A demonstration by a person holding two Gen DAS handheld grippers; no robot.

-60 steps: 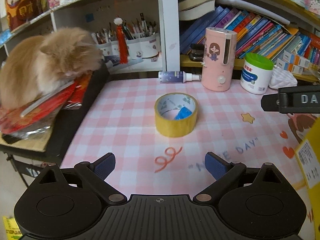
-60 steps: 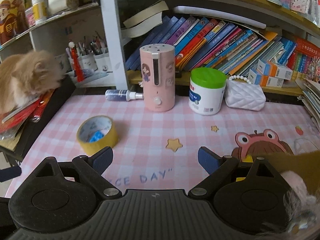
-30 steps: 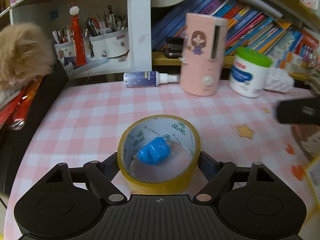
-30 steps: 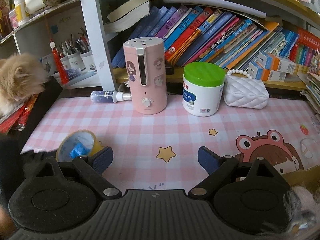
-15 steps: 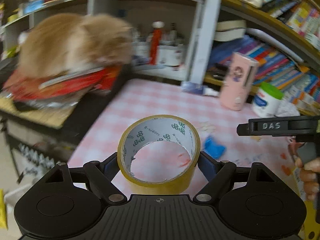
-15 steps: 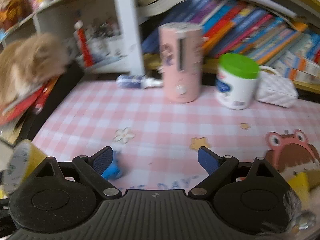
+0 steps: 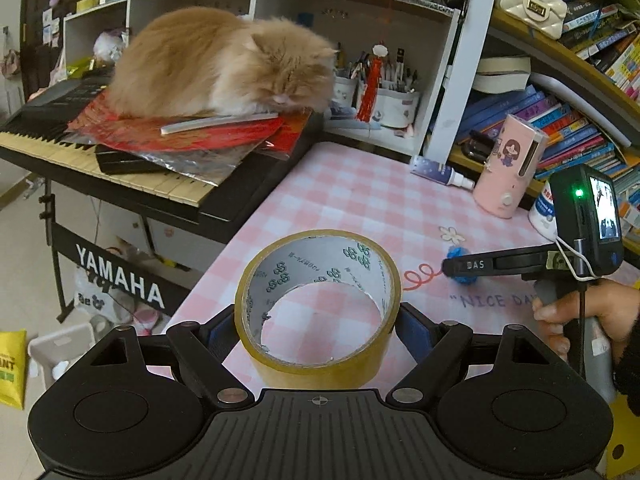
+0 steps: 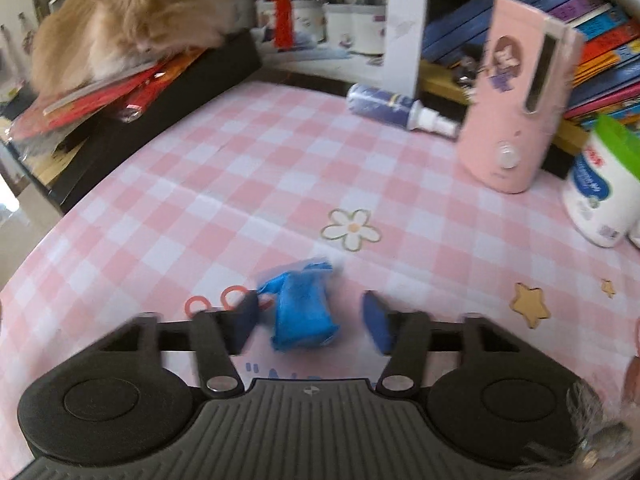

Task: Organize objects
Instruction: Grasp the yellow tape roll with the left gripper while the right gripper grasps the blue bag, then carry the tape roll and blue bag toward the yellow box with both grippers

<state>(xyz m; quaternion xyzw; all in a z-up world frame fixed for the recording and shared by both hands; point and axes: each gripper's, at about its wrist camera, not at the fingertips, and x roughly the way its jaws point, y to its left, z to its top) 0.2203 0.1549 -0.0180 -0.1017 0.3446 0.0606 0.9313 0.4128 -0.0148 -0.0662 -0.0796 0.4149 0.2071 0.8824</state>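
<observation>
One tape roll [image 7: 318, 308] is clamped between the pads of the left gripper [image 7: 320, 330] and held clear of the pink checked mat [image 7: 360, 196], presumably for relocation. One blue object [image 8: 302, 308] lies on the mat between the closing jaws of the right gripper [image 8: 310, 320], not yet pinched. Beyond are one spray bottle [image 8: 394, 108] lying flat, one pink dispenser [image 8: 516, 96], one green-lidded jar [image 8: 600, 196] and one cat [image 7: 224, 64].

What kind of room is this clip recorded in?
Most likely a home study or bedroom desk corner: shelves packed with books, pen cups, a Yamaha keyboard beside the pink checked desk mat, and a cat dozing on it.
</observation>
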